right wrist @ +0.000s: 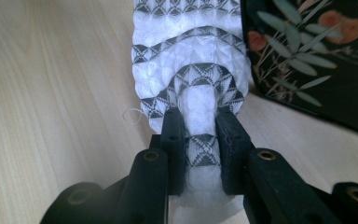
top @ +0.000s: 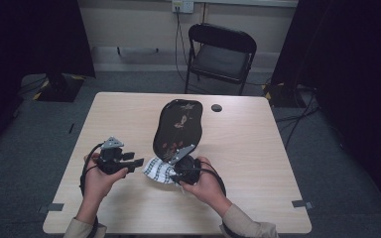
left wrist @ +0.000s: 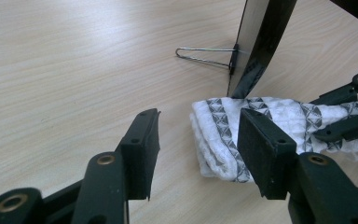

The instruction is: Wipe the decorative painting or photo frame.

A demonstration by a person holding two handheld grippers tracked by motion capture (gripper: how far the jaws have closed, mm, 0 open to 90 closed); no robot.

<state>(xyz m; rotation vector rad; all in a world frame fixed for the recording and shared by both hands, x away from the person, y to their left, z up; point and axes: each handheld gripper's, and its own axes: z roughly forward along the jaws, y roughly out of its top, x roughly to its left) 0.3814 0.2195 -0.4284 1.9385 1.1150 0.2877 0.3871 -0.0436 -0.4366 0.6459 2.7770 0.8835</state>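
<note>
right tongs (right wrist: 199, 140) pinch cloth (right wrist: 191, 79) at near end | cloth's long axis runs away from them on worktop (left wrist: 74, 70) | left tongs (left wrist: 198, 140) spread, cloth end just beyond | tray (top: 177, 126) farther

text: none legible | labels: none | numbers: none | signs: none
</note>
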